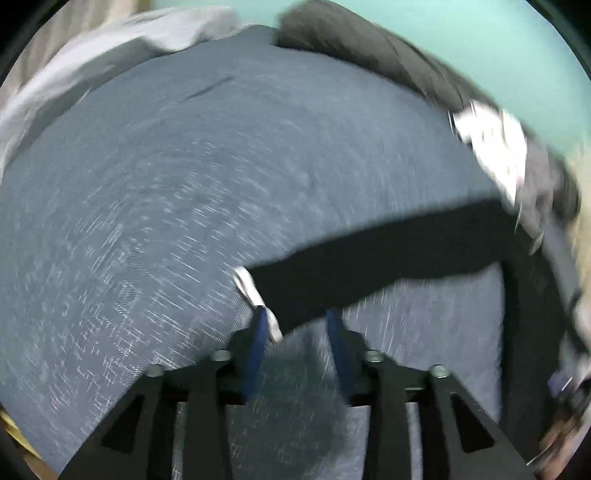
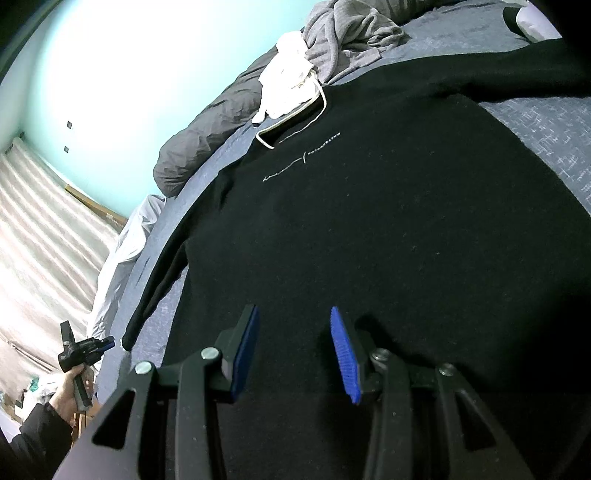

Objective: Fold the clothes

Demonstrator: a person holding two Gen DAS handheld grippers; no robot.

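Firstly, from the left wrist view, heavily blurred: left hand-held gripper pointing steeply down at the bed, blue pads parted to a moderate gap. Black sleeve stretched across the blue-grey bed cover right at the fingertips, its pale cuff just beside the left-hand pad. Sleeve crossing in front of both tips and hiding them, yet no fabric pinched between the pads; nothing gripped. Further back, a dark grey duvet bunched along the far edge of the bed against a turquoise wall, a white garment smeared by blur beside it, and pale bedding at the upper left.

Next, from the right wrist view, sharp: right hand-held gripper angled down over the black sweatshirt, jaws about halfway apart, with flat fabric showing in the gap and nothing clamped; impossible to tell whether the tips touch the cloth. Sweatshirt spread front-up on the bed, thin white lettering across the chest, neck toward the far side, one sleeve running down the left edge and the other out toward the upper right. Same white garment lying at the collar, a crumpled grey garment just behind it, grey duvet to the left. At the lower left, off the side of the bed, a person's hand in a dark cuff holding the left hand-held gripper near the end of the sleeve, apart from it, before a striped curtain.
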